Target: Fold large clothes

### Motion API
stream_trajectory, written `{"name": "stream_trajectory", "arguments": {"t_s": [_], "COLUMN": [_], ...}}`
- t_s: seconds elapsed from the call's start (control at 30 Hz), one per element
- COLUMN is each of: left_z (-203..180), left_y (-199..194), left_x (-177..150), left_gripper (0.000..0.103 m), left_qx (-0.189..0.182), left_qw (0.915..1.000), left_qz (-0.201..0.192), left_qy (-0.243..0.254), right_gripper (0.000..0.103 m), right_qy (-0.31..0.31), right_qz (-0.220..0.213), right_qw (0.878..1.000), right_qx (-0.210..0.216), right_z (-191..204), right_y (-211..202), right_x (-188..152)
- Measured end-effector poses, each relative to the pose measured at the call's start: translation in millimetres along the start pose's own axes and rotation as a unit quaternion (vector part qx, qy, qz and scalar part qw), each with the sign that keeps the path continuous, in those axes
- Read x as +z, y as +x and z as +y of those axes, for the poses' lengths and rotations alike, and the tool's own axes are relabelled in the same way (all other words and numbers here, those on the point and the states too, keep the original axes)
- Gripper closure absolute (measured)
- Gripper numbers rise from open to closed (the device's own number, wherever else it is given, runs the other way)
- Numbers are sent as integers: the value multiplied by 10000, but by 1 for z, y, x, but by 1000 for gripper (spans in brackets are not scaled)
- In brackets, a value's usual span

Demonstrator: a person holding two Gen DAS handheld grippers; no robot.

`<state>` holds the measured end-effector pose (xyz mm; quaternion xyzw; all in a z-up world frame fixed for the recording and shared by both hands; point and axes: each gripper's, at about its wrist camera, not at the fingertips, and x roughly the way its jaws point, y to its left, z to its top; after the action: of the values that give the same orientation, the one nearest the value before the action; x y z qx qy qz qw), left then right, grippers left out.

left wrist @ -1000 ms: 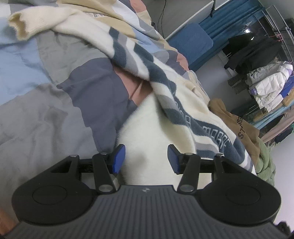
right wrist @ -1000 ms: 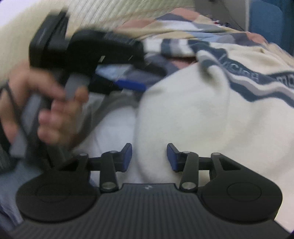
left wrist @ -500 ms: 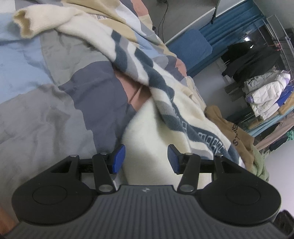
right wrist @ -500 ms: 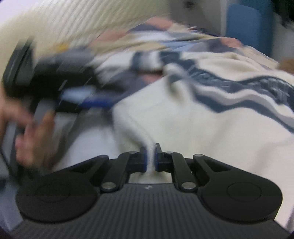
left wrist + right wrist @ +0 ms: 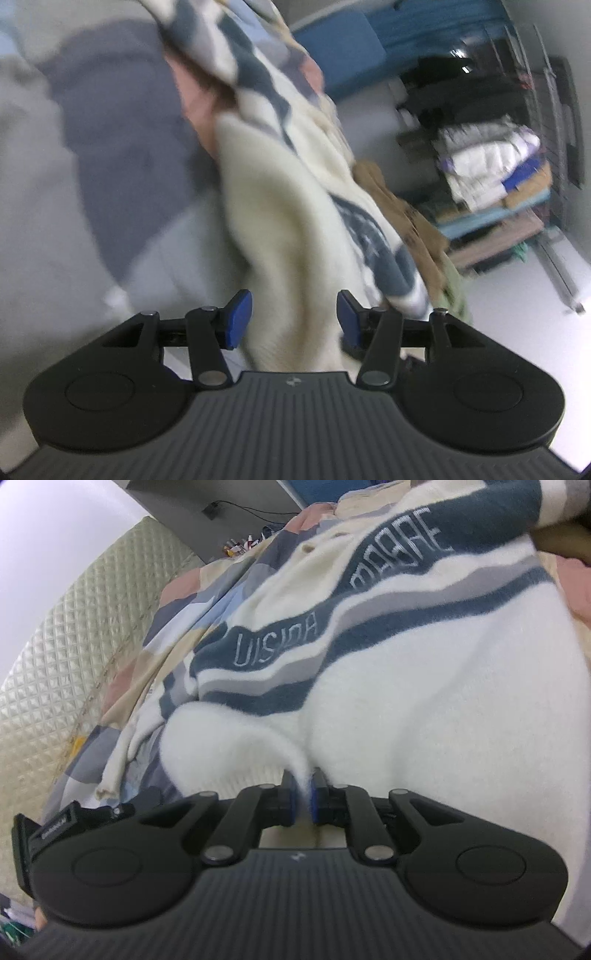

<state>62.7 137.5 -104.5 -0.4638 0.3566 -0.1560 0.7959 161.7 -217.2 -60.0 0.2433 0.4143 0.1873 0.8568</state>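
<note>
A cream sweater (image 5: 424, 686) with navy and grey stripes and stitched letters lies on a patchwork bedspread (image 5: 192, 602). My right gripper (image 5: 303, 799) is shut on a pinched fold of the sweater's cream hem. My left gripper (image 5: 293, 319) is open, with the sweater's cream cloth (image 5: 280, 221) passing between its blue pads without being clamped. The left wrist view is blurred by motion.
The bedspread (image 5: 122, 147) spreads to the left in the left wrist view. A brown garment (image 5: 402, 218) lies at the bed's right edge. A rack of stacked clothes (image 5: 487, 166) and a blue chair (image 5: 340, 55) stand beyond. A quilted headboard (image 5: 74, 635) is at left.
My right gripper closed on the sweater's hem and has lifted and turned with it. My left gripper stayed open while the sweater shifted under it.
</note>
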Motion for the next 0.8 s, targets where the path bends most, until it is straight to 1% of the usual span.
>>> {"name": "stream_trajectory", "arguments": {"t_s": [0.13,0.2,0.27,0.3,0.33,0.37,0.4,0.43,0.5,0.6,0.73,0.77,0.8], "left_z": [-5,-7,-8,-8,-9,-10,-7,-9,-11,-16,-28,-29,-28], "left_y": [21,30,38,43,46,49,50,51,48,28,-17,-28,-40], "left_x": [-8,-10,-11,-11,-13,-14,-14,-14,-16,-13,-2,1,4], "left_gripper": [49,51,52,56,63,66,77,87,92,94,94,94,94], "left_qx": [-503,-544,-507,-458,-433,-419,-382,-304,-293,-345,-329,-291,-236], "left_qw": [9982,9977,9977,9977,9977,9974,9974,9976,9980,9984,9984,9987,9989], "left_qz": [318,388,451,492,529,578,611,617,557,401,186,123,83], "left_qy": [-82,-69,-76,-35,0,31,60,105,105,207,411,407,388], "right_gripper": [90,89,87,86,84,80,72,70,70,70,70,56,34], "right_qy": [93,146,142,87,2,-67,-153,-212,-333,-443,-203,-62,119], "right_qz": [15,26,-1,-23,-61,-104,-175,-245,-404,-716,-1157,-1255,-1349], "right_qw": [9999,9997,9997,9998,9999,9999,9997,9995,9986,9961,9908,9890,9870], "right_qx": [77,175,174,158,125,90,54,40,8,-275,-674,-780,-864], "right_z": [0,0,2,2,4,6,8,8,9,8,-8,-16,-23], "right_y": [-1,-5,-13,-17,-22,-27,-34,-40,-52,-73,-107,-115,-123], "right_x": [0,-1,-2,-2,-4,-5,-6,-6,-6,-9,-15,-17,-19]}}
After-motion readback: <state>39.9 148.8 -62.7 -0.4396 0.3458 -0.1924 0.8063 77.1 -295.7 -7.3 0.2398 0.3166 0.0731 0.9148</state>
